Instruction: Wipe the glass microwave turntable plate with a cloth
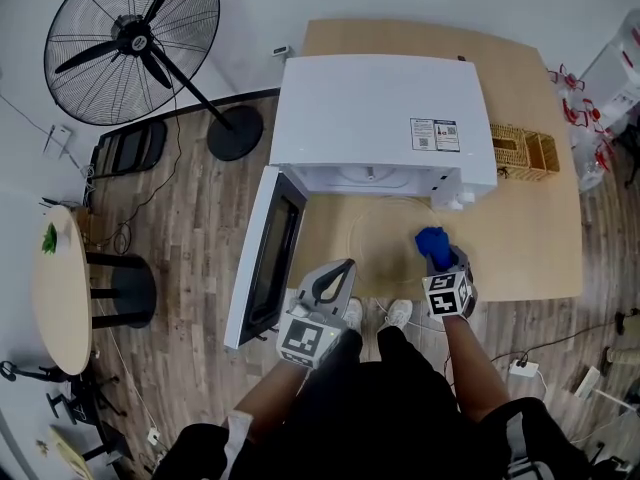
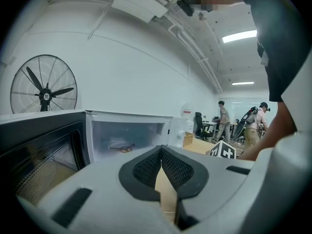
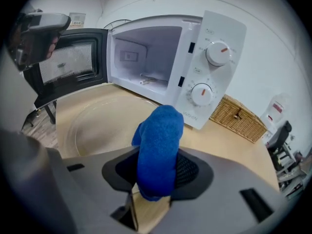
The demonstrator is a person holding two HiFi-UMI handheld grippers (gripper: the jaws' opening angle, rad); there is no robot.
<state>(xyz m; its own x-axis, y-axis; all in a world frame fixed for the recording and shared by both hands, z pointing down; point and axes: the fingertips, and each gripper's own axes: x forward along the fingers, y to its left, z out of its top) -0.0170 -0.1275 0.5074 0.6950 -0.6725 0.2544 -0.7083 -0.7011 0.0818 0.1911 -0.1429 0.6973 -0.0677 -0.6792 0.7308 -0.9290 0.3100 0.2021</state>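
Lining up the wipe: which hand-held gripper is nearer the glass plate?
Right. The right hand-held gripper, holding cloth, is at plate's right edge; left hand-held gripper off its near-left rim.

The person in front of the white box-shaped microwave oven (image 1: pixel 380 118) wears a black short-sleeved top (image 1: pixel 400 438), black trousers (image 1: pixel 360 353) and a pair of white shoes (image 1: pixel 352 314), the shoes being the part nearest the oven. The left gripper (image 1: pixel 340 273) and the right gripper (image 1: pixel 443 260) each have a smooth, pale grey moulded shell. At the end away from the oven each carries a cube with black-and-white square markers (image 1: pixel 308 338). The jaws are lined with black mesh-textured pads (image 2: pixel 146 168) set in a black surround. Short black slots (image 2: pixel 73 206) are sunk into the shell on either side.
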